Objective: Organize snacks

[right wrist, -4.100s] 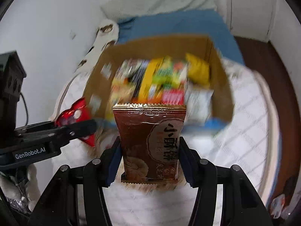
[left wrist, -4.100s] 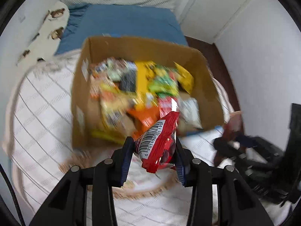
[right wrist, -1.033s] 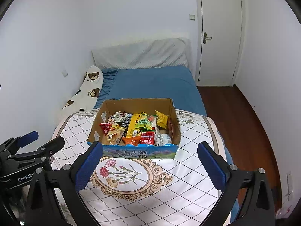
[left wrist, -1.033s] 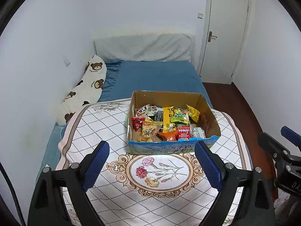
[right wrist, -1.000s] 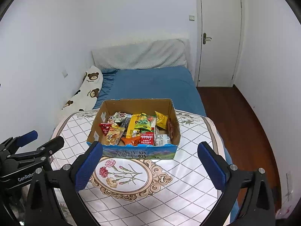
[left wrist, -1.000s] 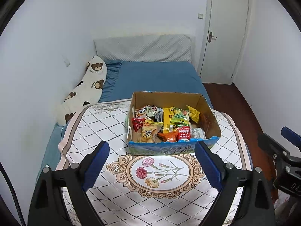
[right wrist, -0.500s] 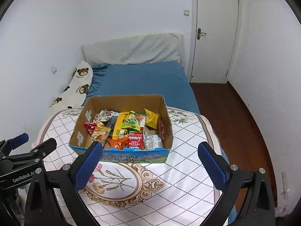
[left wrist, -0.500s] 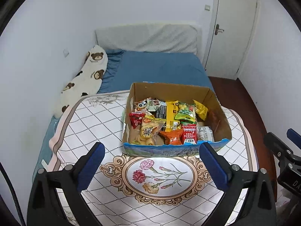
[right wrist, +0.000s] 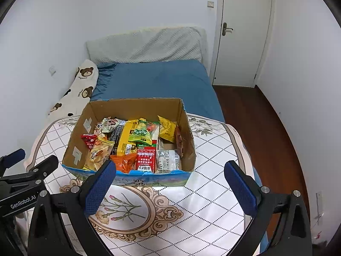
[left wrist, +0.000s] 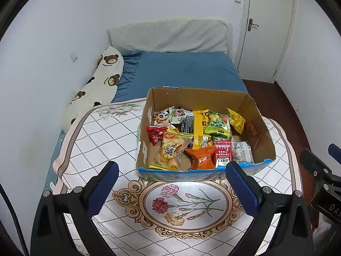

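An open cardboard box (left wrist: 259,128) sits on a quilted floral mat (left wrist: 102,136), filled with several snack packets: a red triangular one (left wrist: 155,135), a pale yellow bag (left wrist: 171,151), an orange one (left wrist: 201,157) and a brown packet (right wrist: 178,141) upright at the right wall. The box also shows in the right wrist view (right wrist: 187,147). My left gripper (left wrist: 171,188) is open and empty, held back from the box's front. My right gripper (right wrist: 169,188) is open and empty, likewise in front of the box.
The mat (right wrist: 213,192) lies on a bed with a blue sheet (left wrist: 183,68). A bear-print pillow (left wrist: 100,79) lies along the left wall. A white door (right wrist: 240,34) and dark wood floor (right wrist: 266,128) are to the right.
Four seconds ago each gripper held a packet near the box; both are now open and empty, drawn back. In the last second both views have shifted slightly.
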Tool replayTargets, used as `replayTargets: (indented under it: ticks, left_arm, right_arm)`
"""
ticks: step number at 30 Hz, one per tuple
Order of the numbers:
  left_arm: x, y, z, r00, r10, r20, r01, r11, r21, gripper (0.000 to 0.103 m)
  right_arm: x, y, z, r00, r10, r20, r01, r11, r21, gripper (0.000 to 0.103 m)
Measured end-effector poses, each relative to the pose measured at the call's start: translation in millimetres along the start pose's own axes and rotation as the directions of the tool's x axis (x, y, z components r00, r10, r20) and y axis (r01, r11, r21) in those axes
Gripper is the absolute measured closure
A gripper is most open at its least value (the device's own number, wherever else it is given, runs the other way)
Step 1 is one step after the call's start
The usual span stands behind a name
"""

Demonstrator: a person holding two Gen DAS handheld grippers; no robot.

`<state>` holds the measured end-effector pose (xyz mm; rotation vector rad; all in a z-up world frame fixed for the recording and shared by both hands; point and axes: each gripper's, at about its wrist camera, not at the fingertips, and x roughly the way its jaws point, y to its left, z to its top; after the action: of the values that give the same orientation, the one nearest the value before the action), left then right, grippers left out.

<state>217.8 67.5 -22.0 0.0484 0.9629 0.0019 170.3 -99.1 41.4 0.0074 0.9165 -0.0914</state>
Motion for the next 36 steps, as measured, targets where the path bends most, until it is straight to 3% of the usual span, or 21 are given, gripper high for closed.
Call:
replayTargets:
  ticks: [36]
  left_arm:
    - [-9, -2, 1, 1.0, -0.004, 0.007, 0.004, 1.0, -0.002, 0.0]
  right_arm:
    - [-2, 1, -4, 1.0, 0.004, -0.015, -0.004, 1.0, 0.0, 0.0]
